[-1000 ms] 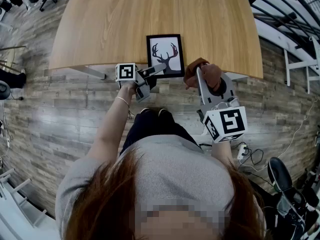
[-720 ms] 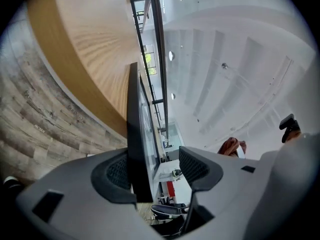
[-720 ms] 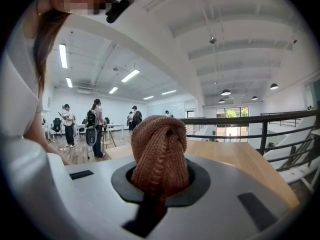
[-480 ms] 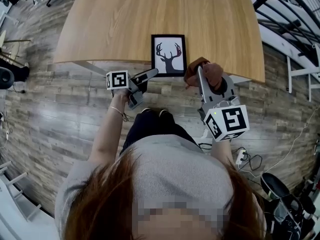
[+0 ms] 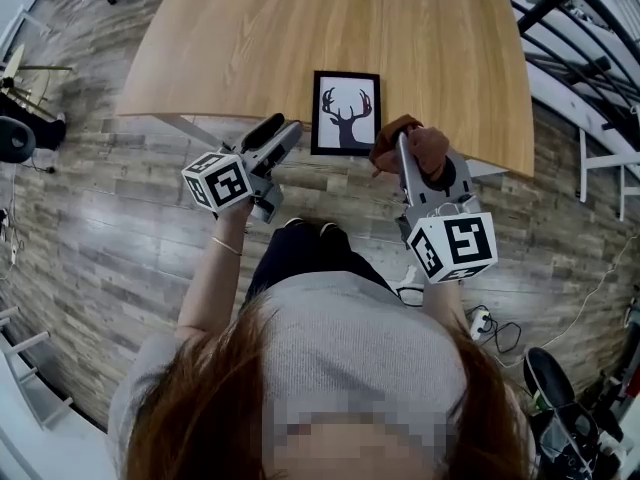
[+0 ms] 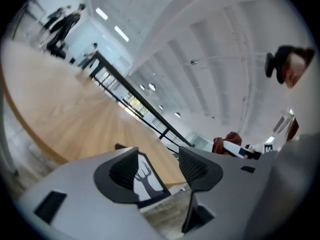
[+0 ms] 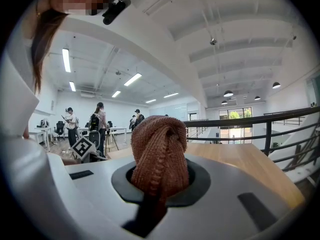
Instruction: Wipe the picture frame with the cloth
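Head view: frame (image 5: 346, 113), wooden table (image 5: 330, 18), floor (image 5: 120, 218).

rust-brown knit cloth (image 7: 161, 156), black picture frame (image 5: 345, 113) with deer silhouette

1. Table (image 5: 250, 38): light wood-grain top, rounded corners, paler band along near edge.
2. Stands on grey plank floor (image 5: 100, 218).
3. Lying flat on top: 1 picture frame (image 5: 346, 113), black border, white print w/ dark antlered deer-head silhouette.
4. Frame pos.: approx. mid-width of table, long sides running away from near edge, bottom side just inside that edge.
5. Frame orientation: antlers toward far side.
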`<move>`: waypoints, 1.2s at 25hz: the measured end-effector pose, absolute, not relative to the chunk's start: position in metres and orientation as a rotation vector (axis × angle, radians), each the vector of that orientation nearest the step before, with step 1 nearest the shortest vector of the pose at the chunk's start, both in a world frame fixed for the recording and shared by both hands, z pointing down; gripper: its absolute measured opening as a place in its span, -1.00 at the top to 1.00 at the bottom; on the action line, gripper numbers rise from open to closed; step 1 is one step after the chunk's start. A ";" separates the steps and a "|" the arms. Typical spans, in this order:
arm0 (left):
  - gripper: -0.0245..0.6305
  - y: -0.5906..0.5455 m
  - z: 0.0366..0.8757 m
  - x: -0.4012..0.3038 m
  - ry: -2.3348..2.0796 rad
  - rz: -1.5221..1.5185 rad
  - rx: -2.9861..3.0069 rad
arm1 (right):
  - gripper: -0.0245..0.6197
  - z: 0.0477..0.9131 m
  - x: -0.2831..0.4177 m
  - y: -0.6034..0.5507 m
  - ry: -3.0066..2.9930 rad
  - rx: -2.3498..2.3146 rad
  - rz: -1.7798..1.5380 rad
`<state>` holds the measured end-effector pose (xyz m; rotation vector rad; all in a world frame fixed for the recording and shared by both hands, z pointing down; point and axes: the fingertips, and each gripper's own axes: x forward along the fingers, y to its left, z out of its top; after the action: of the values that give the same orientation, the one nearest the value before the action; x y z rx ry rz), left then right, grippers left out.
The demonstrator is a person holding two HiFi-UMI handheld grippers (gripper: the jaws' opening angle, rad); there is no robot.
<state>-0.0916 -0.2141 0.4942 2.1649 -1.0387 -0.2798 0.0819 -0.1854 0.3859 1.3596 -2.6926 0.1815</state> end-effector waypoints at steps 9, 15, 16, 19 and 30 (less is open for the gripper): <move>0.18 -0.198 0.400 -0.044 -1.298 -0.376 2.472 | 0.78 0.366 0.081 -0.181 -2.744 1.413 0.127; 0.85 -0.183 0.385 -0.036 -1.411 -0.320 2.566 | 0.78 0.369 0.077 -0.179 -2.780 1.390 0.134; 0.85 -0.182 0.384 -0.035 -1.429 -0.298 2.595 | 0.78 0.370 0.074 -0.178 -2.788 1.376 0.129; 0.88 -0.172 0.378 -0.024 -1.434 -0.236 2.734 | 0.78 0.368 0.068 -0.177 -2.804 1.354 0.109; 0.90 -0.160 0.373 -0.038 -1.420 -0.262 2.697 | 0.78 0.358 0.046 -0.156 -2.810 1.348 0.082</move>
<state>-0.0375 -0.1597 0.3733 2.6972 -1.4201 -0.2620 0.0456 -0.1561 0.3576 1.3478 -2.8101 0.0816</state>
